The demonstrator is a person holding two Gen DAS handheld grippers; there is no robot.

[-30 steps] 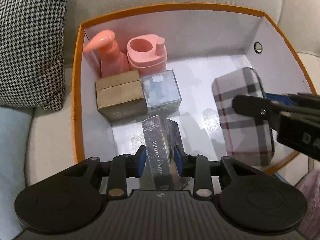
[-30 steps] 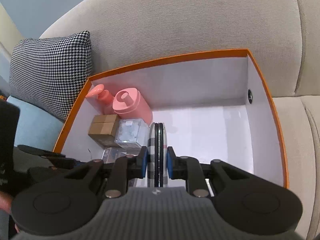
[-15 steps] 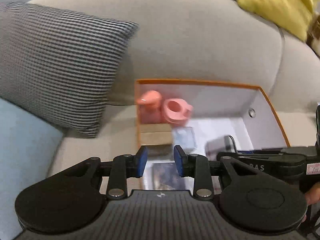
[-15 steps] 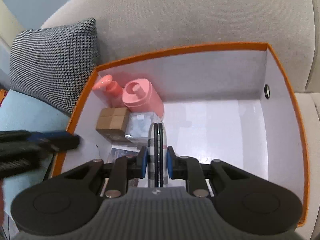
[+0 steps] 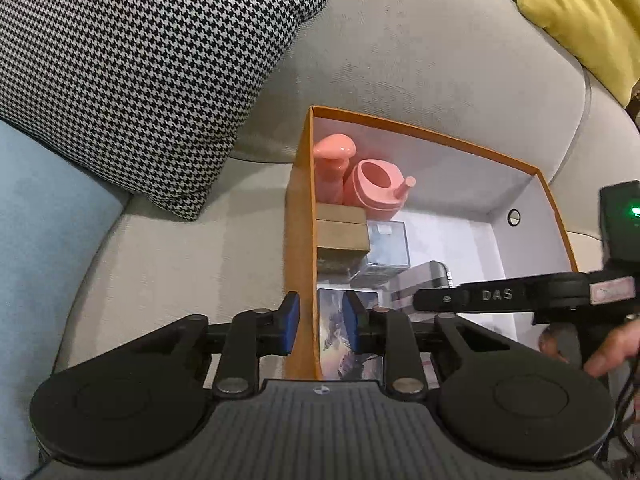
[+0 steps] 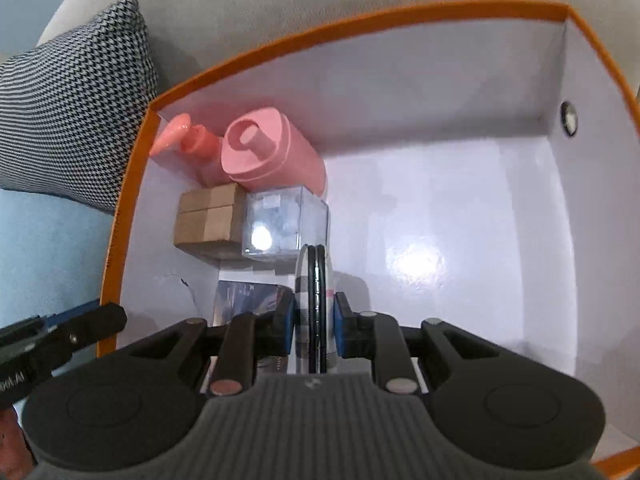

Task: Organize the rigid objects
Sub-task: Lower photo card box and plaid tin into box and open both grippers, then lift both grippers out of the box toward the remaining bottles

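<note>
Released card box [image 5: 340, 332] lies in orange box [image 5: 298, 240] on sofa [image 5: 420, 60]; left jaws closing empty, right jaws grip plaid case [image 6: 314, 300].

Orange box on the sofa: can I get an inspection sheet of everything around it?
Surface: grey sofa seat.
Job's things: orange box holding pink pump bottle, pink container, cardboard box, clear box, photo card box.
Clutter: nothing seen.
Grippers: left gripper closing, gripping nothing, over box wall; right gripper shut on plaid case, held on edge.
Cables: thin dark cable beside a hand.
Surroundings: houndstooth cushion, yellow cushion, blue fabric.
</note>
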